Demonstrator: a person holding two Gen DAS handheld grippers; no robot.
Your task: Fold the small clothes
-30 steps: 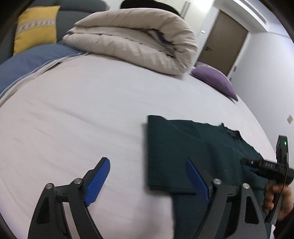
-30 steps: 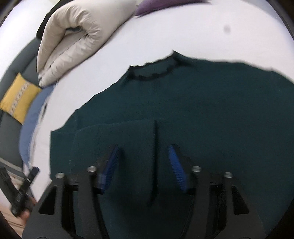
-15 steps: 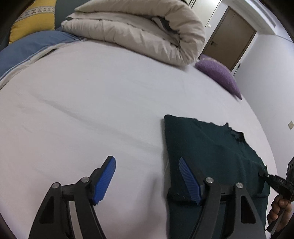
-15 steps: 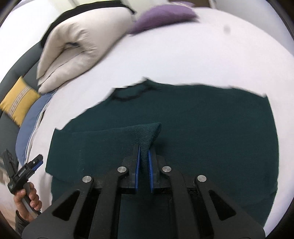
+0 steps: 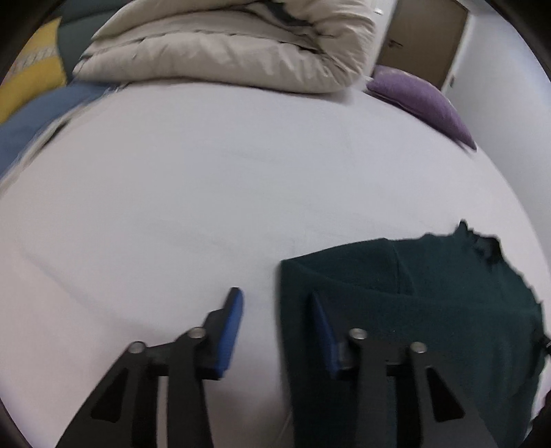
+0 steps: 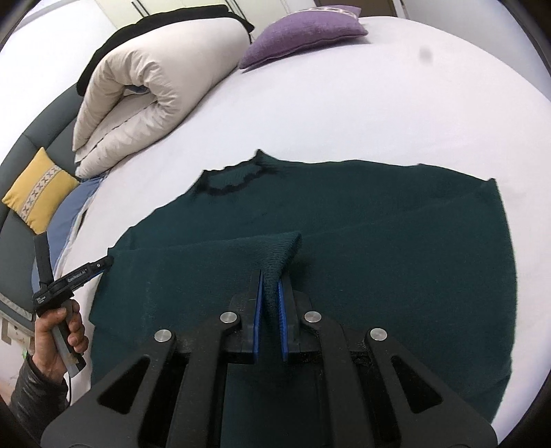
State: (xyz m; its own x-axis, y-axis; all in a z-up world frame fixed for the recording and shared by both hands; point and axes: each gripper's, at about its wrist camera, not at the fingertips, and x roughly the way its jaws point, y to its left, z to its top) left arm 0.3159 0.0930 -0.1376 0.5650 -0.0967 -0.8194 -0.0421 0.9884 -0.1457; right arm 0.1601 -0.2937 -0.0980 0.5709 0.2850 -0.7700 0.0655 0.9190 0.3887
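Two blue pads of the right gripper [image 6: 269, 303] are pressed nearly together at the lower centre of the right wrist view, with a raised ridge of the dark green sweater [image 6: 396, 241] pinched between them; the knit stands up in a peak just ahead of the fingertips. In the left wrist view the left gripper [image 5: 275, 303] stands partly open with nothing between its pads: its left pad [image 5: 229, 331] lies over the bare white sheet [image 5: 206, 193], its right pad over the sweater's [image 5: 430, 310] left edge, though whether it touches the cloth cannot be told. That view is blurred.

The sweater lies spread flat across the middle of the right wrist frame, its dark-trimmed neckline [image 6: 234, 179] toward upper centre and one side folded over the body at centre left. At lower left of that frame a hand [image 6: 58, 331] grips the handle of the left gripper [image 6: 103, 263], whose tip sits at the sweater's left edge.

Farther out, a rolled cream duvet [image 6: 144, 96] lies at upper left, a purple cushion [image 6: 303, 31] at top centre, and a yellow cushion [image 6: 38, 189] against a grey headboard [image 6: 38, 138] at far left. A brown door [image 5: 423, 38] shows at the top right of the left wrist view.
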